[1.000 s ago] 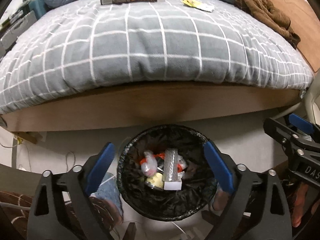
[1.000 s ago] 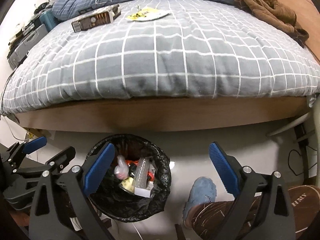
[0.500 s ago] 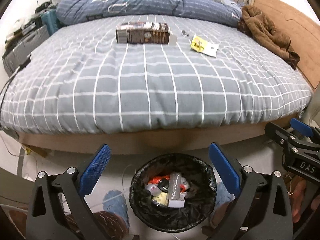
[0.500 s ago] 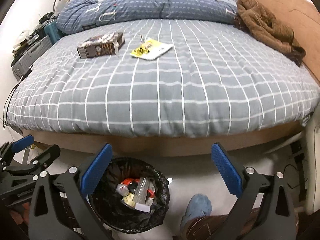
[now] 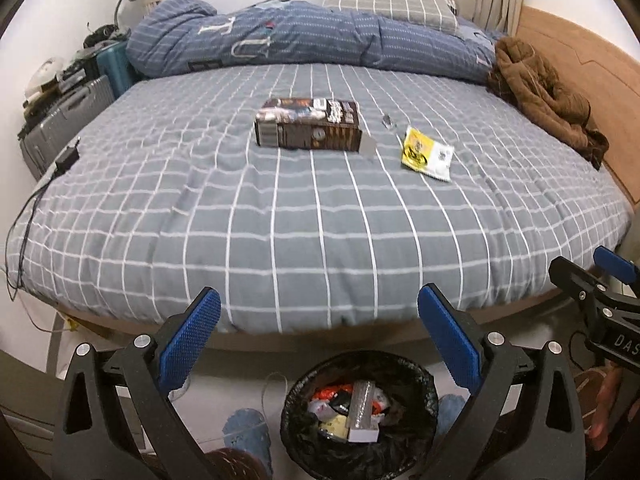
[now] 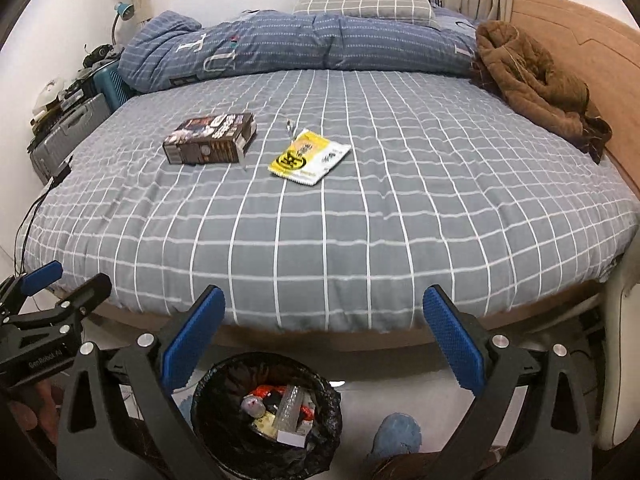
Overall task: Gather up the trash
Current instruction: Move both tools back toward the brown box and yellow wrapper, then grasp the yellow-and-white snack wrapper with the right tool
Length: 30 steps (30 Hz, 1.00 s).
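1. I have both claws up over the bin, aimed at the bed. Left gripper [image 5: 318,336] is spread wide with nothing between its pads; right gripper [image 6: 324,338] is the same, wide and empty.
2. Trash bin [image 5: 416,372] sits on the floor right below both claws, just off the bed edge, already holding wrappers and a small box.
3. Two targets left on the grey checked bedspread [image 5: 320,220]: the brown carton [image 5: 308,124] and the yellow-white packet [image 5: 426,154]. Both lie well ahead, mid-bed, just beside each other but apart.
4. Key relation: in the left view the carton is nearly dead ahead with the packet off to the right. In the right view the packet [image 6: 310,156] is slightly left of centre and the carton [image 6: 210,138] further left.
5. My call: left takes the carton, right takes the packet.
6. Carton's long axis runs across the left claw's line of sight, so I'd close across its short width. It's a long reach over soft bedding.
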Each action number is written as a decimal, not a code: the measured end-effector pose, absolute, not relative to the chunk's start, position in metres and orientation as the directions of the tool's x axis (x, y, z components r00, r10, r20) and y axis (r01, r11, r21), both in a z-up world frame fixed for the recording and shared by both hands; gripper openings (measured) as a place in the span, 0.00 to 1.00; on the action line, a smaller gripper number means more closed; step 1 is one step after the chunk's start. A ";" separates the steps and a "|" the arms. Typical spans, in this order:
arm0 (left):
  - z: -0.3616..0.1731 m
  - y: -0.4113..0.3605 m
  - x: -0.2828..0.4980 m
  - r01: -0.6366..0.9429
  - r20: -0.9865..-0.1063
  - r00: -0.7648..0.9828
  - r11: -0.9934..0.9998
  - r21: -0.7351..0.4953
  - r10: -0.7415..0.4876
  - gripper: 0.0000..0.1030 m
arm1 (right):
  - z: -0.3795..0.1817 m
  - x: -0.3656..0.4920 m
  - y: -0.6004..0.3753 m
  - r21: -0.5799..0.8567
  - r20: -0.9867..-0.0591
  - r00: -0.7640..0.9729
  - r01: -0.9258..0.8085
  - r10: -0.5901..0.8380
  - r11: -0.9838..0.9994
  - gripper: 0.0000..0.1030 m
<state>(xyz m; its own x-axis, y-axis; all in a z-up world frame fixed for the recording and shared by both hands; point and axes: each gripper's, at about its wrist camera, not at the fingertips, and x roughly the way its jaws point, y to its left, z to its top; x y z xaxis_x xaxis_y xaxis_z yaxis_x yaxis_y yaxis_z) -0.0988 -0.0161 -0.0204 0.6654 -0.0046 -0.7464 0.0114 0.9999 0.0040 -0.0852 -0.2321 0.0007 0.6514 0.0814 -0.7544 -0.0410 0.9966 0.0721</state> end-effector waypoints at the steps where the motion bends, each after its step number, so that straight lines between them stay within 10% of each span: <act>1: -0.018 -0.016 -0.096 0.009 -0.744 0.668 1.000 0.006 -0.001 0.94 | 0.003 -0.081 -0.232 0.076 -0.754 0.652 -0.041 0.085 0.996 0.93; 30: -0.025 0.024 0.062 -0.042 -0.743 0.669 0.999 -0.011 0.020 0.94 | -0.026 0.107 -0.206 0.162 -0.809 0.577 0.041 0.110 0.986 0.93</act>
<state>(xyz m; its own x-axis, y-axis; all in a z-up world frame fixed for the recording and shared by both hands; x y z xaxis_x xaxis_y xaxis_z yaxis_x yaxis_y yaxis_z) 0.0617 0.0242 -0.0252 0.6692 0.0198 -0.7428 -0.0422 0.9990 -0.0114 0.1069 -0.2056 -0.0264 0.5773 0.1095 -0.8091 0.0407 0.9859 0.1625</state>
